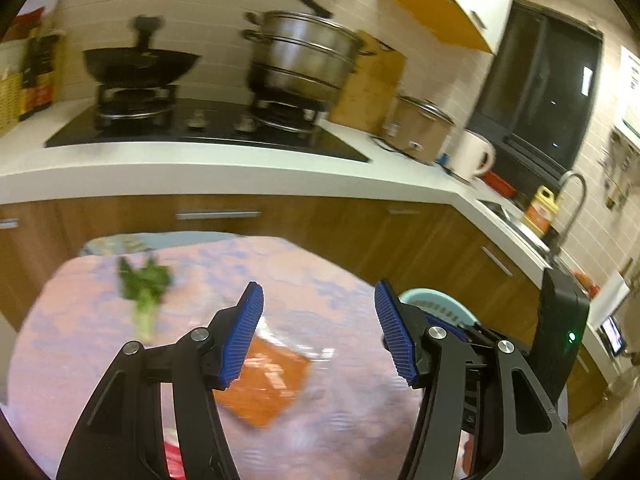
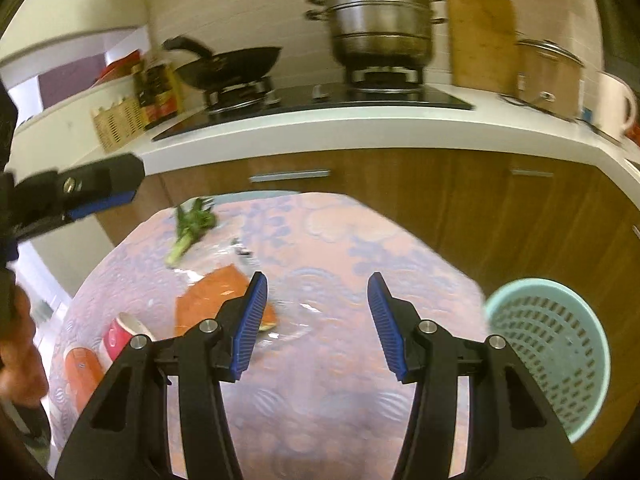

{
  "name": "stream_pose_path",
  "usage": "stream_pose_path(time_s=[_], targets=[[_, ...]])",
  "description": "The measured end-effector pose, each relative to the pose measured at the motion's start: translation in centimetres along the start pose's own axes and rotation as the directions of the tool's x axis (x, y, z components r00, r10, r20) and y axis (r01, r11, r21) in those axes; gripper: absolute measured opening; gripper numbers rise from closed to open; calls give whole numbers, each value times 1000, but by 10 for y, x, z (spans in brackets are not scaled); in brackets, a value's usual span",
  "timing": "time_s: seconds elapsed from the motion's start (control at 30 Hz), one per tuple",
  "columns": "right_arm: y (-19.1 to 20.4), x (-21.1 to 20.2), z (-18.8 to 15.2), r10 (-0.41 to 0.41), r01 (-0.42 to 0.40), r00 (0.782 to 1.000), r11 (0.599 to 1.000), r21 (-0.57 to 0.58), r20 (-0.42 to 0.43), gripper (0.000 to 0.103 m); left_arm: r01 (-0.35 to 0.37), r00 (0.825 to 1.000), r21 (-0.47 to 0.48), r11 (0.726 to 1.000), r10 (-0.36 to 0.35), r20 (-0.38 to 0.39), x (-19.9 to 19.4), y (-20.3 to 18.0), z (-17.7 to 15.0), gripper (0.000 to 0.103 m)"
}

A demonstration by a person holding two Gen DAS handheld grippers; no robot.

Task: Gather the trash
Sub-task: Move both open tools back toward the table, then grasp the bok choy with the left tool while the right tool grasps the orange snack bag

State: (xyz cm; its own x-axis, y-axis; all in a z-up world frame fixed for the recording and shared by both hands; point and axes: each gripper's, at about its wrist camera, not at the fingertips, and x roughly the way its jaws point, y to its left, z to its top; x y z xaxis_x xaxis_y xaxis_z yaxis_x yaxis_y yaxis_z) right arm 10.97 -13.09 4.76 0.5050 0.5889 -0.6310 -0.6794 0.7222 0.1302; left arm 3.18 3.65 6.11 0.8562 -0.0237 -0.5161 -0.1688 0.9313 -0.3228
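On patterned tablecloth (image 2: 320,400): orange wrapper (image 1: 268,384), print blurred, unreadable; left gripper (image 1: 320,332), right gripper (image 2: 318,320) fingers spread.

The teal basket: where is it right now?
In the right wrist view, the teal basket stands at the lower right, off the right edge of the patterned table, below the wooden cabinets.

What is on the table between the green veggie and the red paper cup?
The orange wrapper lies between the green veggie and the red paper cup on the table. The right wrist view shows it best.
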Motion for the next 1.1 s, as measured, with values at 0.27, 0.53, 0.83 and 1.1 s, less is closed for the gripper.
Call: stream_pose_path(time_s=[0.27, 0.53, 0.83, 1.1], targets=[[47, 44, -8, 120, -121, 993, 992, -45, -12, 49, -88, 993, -51, 995, 84, -86, 10, 90, -3, 56], [64, 74, -22, 125, -127, 992, 990, -60, -34, 63, -40, 975, -154, 987, 5, -223, 51, 163, -21, 56], [69, 78, -23, 97, -100, 995, 991, -88, -34, 75, -72, 955, -111, 991, 36, -295, 90, 175, -19, 56], [70, 87, -24, 85, -92, 993, 992, -87, -80, 88, -145, 964, -2, 989, 141, -225, 100, 160, -27, 56]])
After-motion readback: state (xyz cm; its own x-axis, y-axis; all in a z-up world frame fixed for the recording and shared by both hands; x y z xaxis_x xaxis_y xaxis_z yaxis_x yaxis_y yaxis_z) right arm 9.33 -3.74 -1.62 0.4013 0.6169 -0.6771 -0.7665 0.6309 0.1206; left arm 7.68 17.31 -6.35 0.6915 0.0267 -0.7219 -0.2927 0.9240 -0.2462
